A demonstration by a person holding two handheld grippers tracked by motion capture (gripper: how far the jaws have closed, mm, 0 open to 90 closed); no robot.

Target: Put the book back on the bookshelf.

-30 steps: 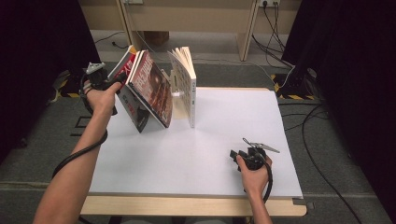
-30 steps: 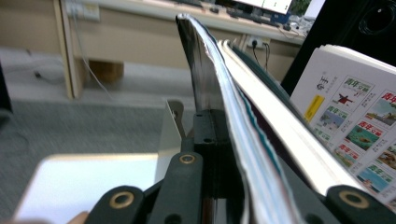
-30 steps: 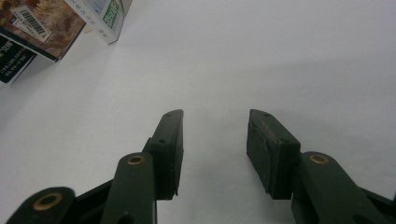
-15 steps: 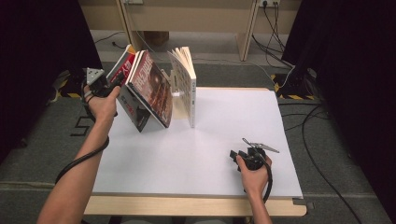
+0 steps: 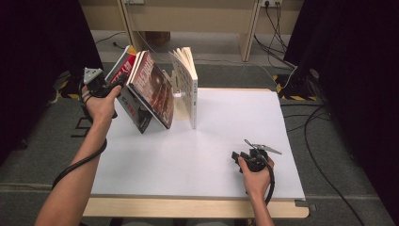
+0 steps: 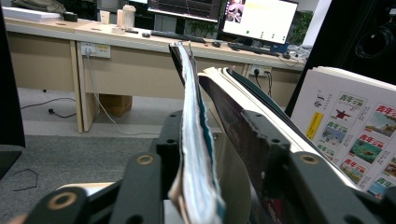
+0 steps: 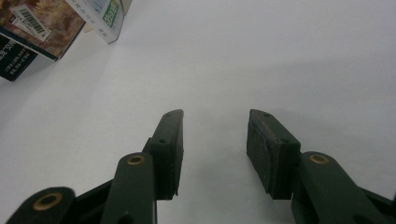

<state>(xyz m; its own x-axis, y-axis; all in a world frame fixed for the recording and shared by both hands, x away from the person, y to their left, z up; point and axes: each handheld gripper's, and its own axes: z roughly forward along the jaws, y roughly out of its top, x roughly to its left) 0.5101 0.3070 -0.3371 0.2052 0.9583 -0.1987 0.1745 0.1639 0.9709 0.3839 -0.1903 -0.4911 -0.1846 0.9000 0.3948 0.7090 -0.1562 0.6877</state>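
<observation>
Nearest the table's front edge, the right claw rests idle with jaws apart over bare white surface. Toward the far left corner, the left claw has just been opening; a thin magazine stands between its jaws, apparently unpressed, beside the leaning books. Withdraw straight back, slowly, so the stack stays propped against the upright book

Black two-jaw left gripper and right gripper, brass-coloured pivot rivets, grey three-cornered plates, black trailing cables, bare forearms
</observation>
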